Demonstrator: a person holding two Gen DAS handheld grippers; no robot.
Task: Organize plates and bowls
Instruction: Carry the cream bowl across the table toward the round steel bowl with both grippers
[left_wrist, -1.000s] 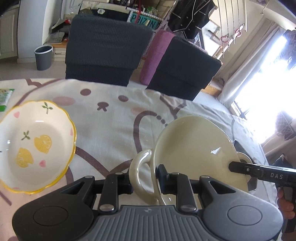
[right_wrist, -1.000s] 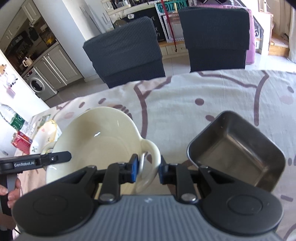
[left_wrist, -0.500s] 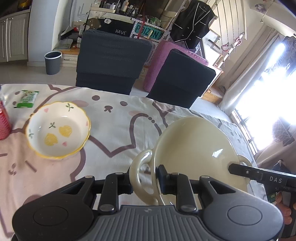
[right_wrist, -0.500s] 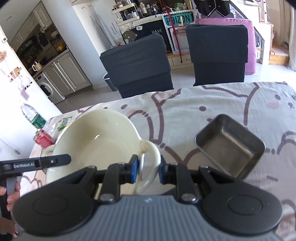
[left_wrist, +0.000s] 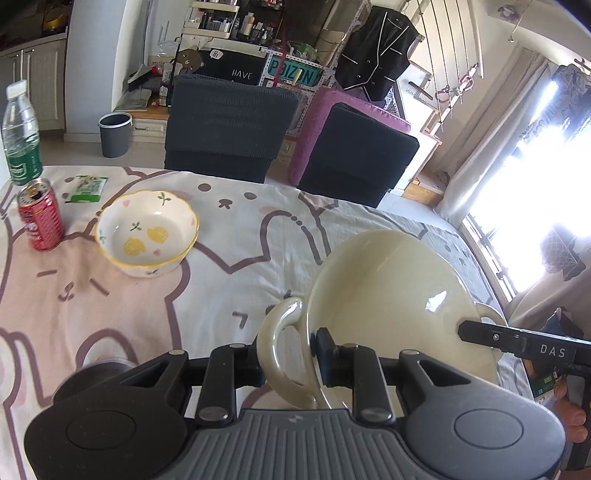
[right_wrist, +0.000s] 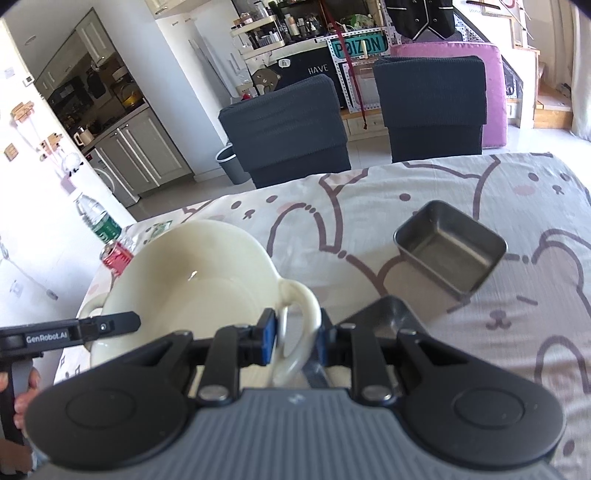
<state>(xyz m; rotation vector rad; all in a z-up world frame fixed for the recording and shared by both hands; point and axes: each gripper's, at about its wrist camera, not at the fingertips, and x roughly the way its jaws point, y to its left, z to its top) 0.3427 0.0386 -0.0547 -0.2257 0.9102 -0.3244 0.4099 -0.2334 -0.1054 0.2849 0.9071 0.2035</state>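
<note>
Left hand-held gripper (left_wrist: 286, 363) clamped on one loop handle of the cream two-handled ceramic bowl (left_wrist: 391, 295); right hand-held gripper (right_wrist: 293, 341) clamped on the opposite handle. Bowl has risen well clear of the table (left_wrist: 110, 314) over the last second, tilted. Lift done, judged; carry next. Scalloped yellow-rimmed lemon-print bowl (left_wrist: 147, 232) at 10 o'clock. Rectangular steel tray (right_wrist: 450, 247) at 2 o'clock in the right view: either a likely nesting spot.
</note>
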